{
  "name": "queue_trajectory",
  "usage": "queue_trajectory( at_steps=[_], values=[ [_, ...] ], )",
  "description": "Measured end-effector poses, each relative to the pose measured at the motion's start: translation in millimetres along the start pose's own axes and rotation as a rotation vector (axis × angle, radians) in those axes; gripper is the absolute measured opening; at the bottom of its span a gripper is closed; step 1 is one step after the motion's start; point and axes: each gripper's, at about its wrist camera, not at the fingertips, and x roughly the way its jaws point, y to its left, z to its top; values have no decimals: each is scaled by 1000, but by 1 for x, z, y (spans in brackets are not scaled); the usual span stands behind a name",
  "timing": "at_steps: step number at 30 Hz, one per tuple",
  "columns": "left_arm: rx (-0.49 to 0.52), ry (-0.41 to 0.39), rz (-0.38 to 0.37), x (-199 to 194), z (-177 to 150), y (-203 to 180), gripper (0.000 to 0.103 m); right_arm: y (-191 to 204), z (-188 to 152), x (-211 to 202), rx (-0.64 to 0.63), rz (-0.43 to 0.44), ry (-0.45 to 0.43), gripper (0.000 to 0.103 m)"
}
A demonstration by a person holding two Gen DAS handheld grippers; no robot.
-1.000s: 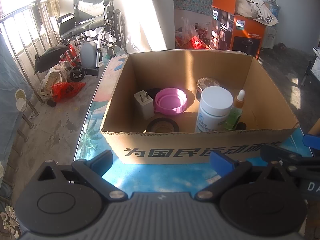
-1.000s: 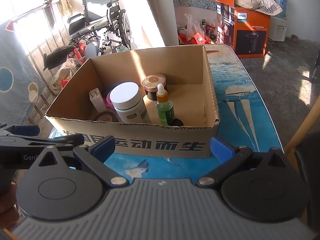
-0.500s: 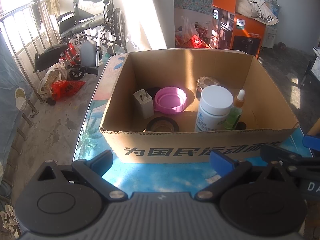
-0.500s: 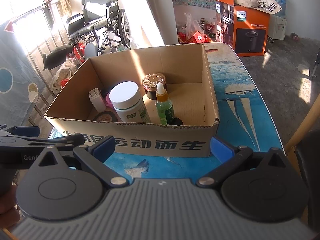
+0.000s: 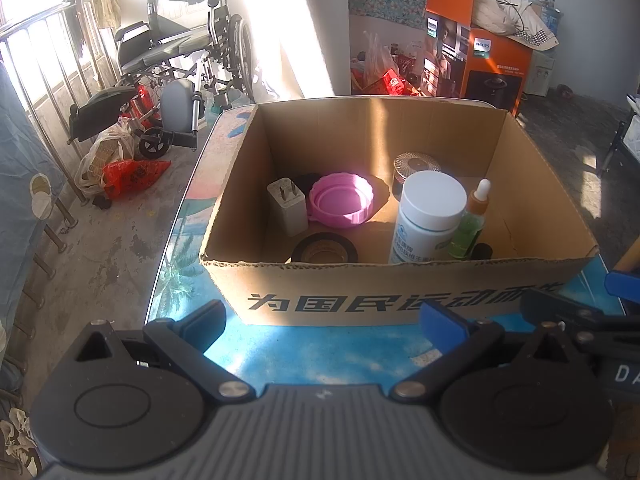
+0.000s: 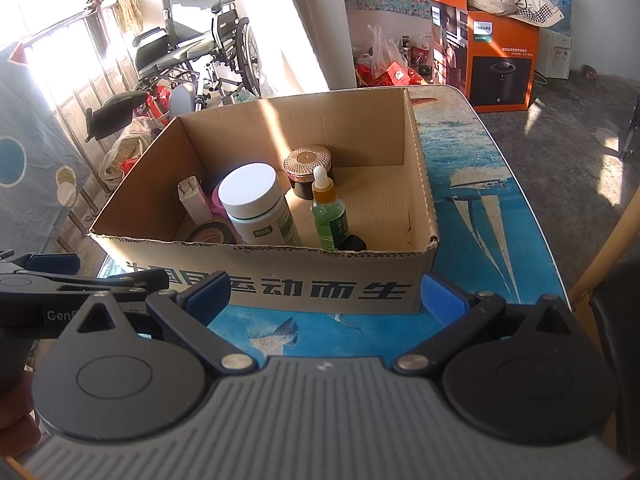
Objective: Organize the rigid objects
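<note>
Since every loose item in view already sits inside the cardboard box [image 5: 400, 300], the sorting looks close to finished, or else paused between rounds; that is a judgement from the layout, not something shown. Taking the box as the landmark: against its left wall stands a white plug adapter [image 5: 287, 206], just beside it toward the middle lies a pink lid [image 5: 341, 199] open side up, and close to the front wall below them lies a black tape roll [image 5: 324, 249] flat on the floor. A white-capped bottle [image 5: 430, 216] stands upright near the front wall, right of centre, with a green dropper bottle [image 5: 470, 224] just beside it and a small black cap [image 6: 354, 243] at its foot. Behind these, toward the back wall, is a dark jar with a patterned lid [image 6: 307, 168]. The right part of the box floor is bare. On the blue printed table [image 6: 472, 184] outside the box, nothing loose shows in either view, so what remains is unclear: perhaps tidying inside, perhaps items beyond the frames. The left gripper [image 5: 322, 322] hangs in front of the front wall, jaws spread wide and holding nothing; the right gripper [image 6: 326, 298] is beside it, likewise wide apart and empty.
</note>
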Motion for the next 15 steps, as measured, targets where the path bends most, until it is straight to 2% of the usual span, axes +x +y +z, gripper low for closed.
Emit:
queue_trajectory(
  at_steps=[15],
  values=[
    [-2, 2, 1, 1, 0, 0, 103, 0, 0, 0, 2, 1, 2, 102]
  ],
)
